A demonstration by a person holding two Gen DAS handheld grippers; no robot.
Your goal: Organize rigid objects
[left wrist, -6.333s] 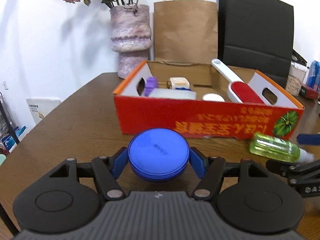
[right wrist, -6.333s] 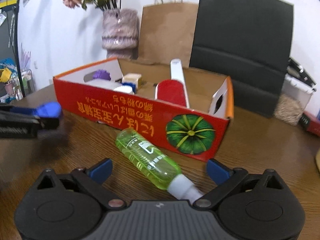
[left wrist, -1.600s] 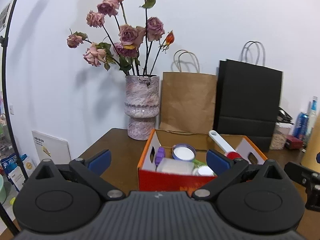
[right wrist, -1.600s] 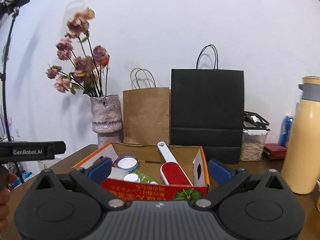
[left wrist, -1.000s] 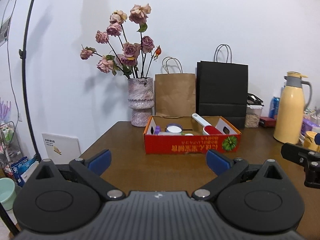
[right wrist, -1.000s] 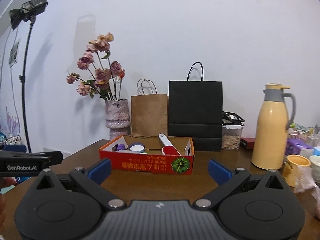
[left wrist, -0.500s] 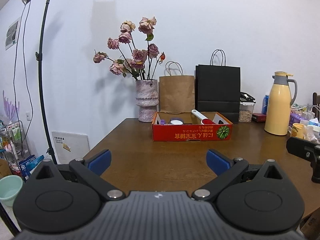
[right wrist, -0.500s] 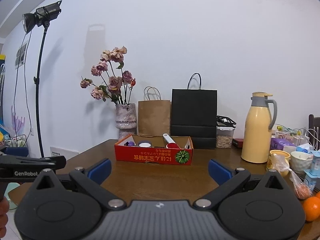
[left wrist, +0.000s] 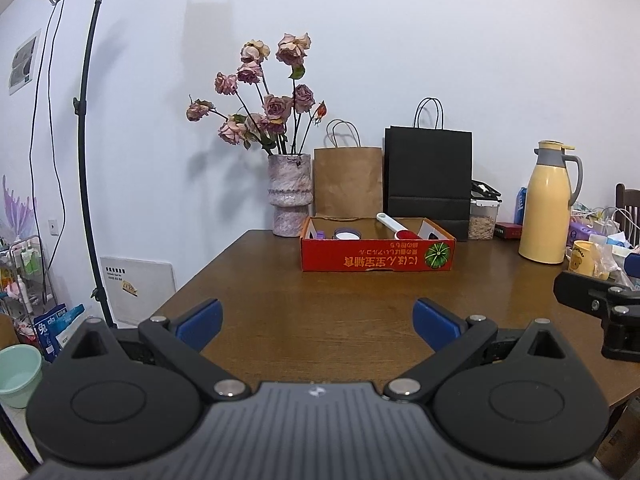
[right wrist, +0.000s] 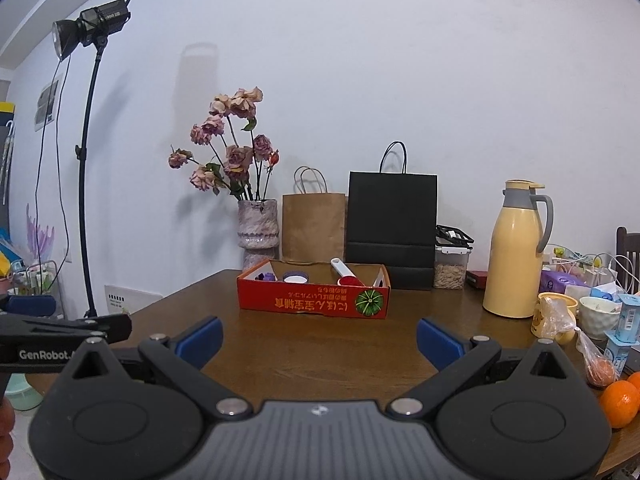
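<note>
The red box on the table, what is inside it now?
Inside the red box I can see a white-handled red brush, a round white-topped jar and a small purple thing. The front wall covers whatever lies lower in the box.

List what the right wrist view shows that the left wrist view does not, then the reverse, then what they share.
Only the right wrist view shows the oranges at the table's right edge and a white bowl beside the yellow mug.

Only the left wrist view shows a mint green basin on the floor at left and a white board leaning against the wall.

Both show the red cardboard box with items inside it, the flower vase, the brown paper bag, the black paper bag, the yellow thermos and the studio light. Each view's own jaws are open and empty.
</note>
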